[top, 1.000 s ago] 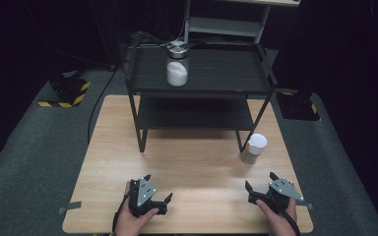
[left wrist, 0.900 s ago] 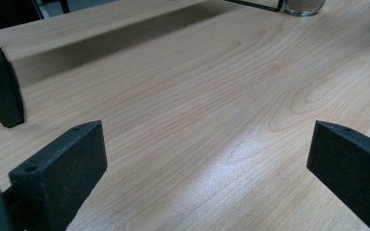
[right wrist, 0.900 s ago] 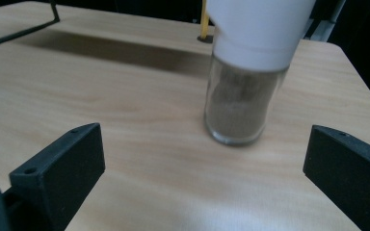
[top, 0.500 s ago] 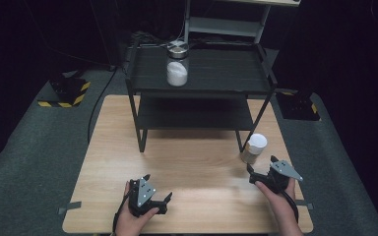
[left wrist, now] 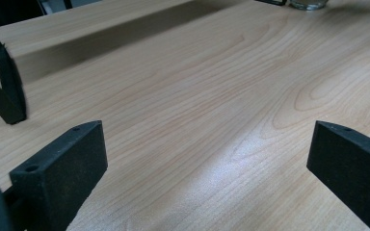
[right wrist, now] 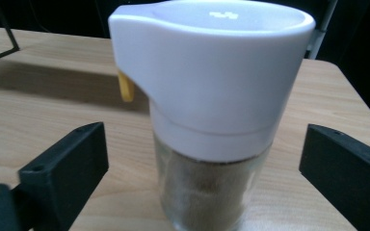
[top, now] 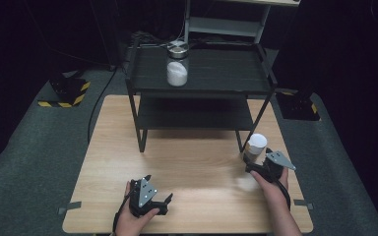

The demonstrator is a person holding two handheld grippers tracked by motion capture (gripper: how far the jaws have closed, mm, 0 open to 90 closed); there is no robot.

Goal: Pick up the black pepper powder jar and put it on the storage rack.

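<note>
A small glass jar with a white cap [top: 257, 143] stands on the wooden table [top: 197, 167] beside the rack's front right leg. In the right gripper view this jar [right wrist: 212, 96] holds brownish powder and stands upright between the jaws. My right gripper [top: 252, 162] [right wrist: 207, 151] has just been closing its jaws. The pads [right wrist: 72, 159] still stand clear of the glass on both sides, so it is open. My left gripper [top: 158, 189] [left wrist: 207, 154] rests open near the table's front edge over bare wood.
A black two-tier rack [top: 202, 88] stands at the back of the table. On its top shelf is a glass jar of white powder [top: 177, 69] with a metal lid. A rack leg [left wrist: 2, 86] shows in the left gripper view. Dark carpet surrounds the table.
My right gripper has moved forward across the table up to the white-capped jar. The left gripper has stayed where it was.
</note>
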